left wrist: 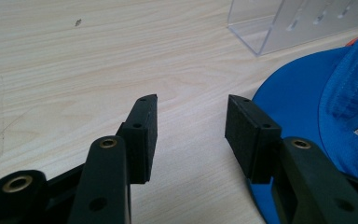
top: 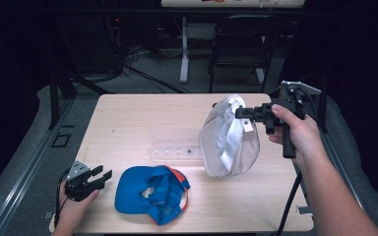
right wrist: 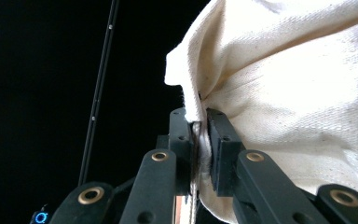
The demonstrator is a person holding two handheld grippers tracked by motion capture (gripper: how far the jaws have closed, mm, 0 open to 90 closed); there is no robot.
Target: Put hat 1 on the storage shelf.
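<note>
A cream-white cap hangs in the air over the table's right half, its inside with a pale band turned toward me. My right gripper is shut on its upper edge; in the right gripper view the cream cloth is pinched between the two jaws of the right gripper. A blue cap with an orange trim lies upside down near the front of the table. My left gripper rests open at the front left, just left of the blue cap, with bare wood between the jaws of the left gripper.
A clear plastic rack with small pegs sits at the table's middle, also seen as a clear plastic rack at the top right. The wooden table ends close behind. A black chair and cables stand on the floor beyond.
</note>
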